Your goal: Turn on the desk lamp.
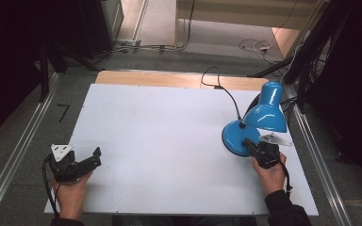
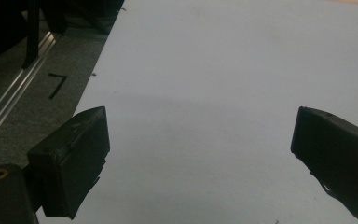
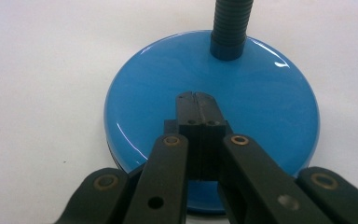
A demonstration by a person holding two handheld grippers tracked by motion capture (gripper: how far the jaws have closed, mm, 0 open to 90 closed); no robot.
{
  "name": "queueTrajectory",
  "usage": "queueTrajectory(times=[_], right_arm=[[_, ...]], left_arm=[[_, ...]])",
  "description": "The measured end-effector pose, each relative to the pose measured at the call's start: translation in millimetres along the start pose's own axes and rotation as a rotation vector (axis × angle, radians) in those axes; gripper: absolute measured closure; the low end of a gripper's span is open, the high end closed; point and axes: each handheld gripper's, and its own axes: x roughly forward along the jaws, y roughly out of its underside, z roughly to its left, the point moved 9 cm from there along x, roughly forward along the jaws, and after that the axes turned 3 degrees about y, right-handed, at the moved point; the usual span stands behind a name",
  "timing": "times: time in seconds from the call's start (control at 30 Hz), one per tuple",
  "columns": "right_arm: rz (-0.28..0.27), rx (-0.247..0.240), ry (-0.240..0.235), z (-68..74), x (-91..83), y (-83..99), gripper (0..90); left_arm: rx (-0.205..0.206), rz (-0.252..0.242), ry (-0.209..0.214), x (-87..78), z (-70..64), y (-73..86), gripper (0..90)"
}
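Observation:
A blue desk lamp stands at the right of the white table (image 1: 169,141), its shade (image 1: 266,110) bent over its round base (image 1: 234,136). My right gripper (image 1: 246,141) is shut with nothing between its jaws. Its tips lie over the near part of the base (image 3: 140,102), below the ribbed neck (image 3: 230,23); whether they touch it I cannot tell. My left gripper (image 1: 95,157) is held low at the table's left front, open, with only bare table between its fingers (image 2: 74,158).
The lamp's black cord (image 1: 221,87) runs off the far edge over a wooden strip (image 1: 169,77). Metal rails (image 1: 19,150) flank the table on both sides. Loose cables (image 1: 257,46) lie on the floor beyond.

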Motion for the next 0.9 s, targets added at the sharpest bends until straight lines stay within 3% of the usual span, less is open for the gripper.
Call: queueTrajectory(times=[0.63,0.7,0.73,0.9], right_arm=[[-0.01,-0.011,0.007,1.2,-1.2,1.3,88.5],[0.001,-0.006,-0.014,4.1,-2.0,3.2,88.5],[-0.001,-0.022,-0.008,5.2,-2.5,3.4,88.5],[0.006,-0.003,-0.015,3.8,-3.0,2.7,88.4]], left_arm=[[0.001,0.002,0.0,-0.3,-0.8,0.3,5.1],[0.0,0.002,0.002,-0.1,-0.9,0.4,5.1],[0.0,0.001,0.002,0.1,-0.9,0.2,5.1],[-0.007,0.001,0.002,1.1,-0.5,0.0,5.2]])
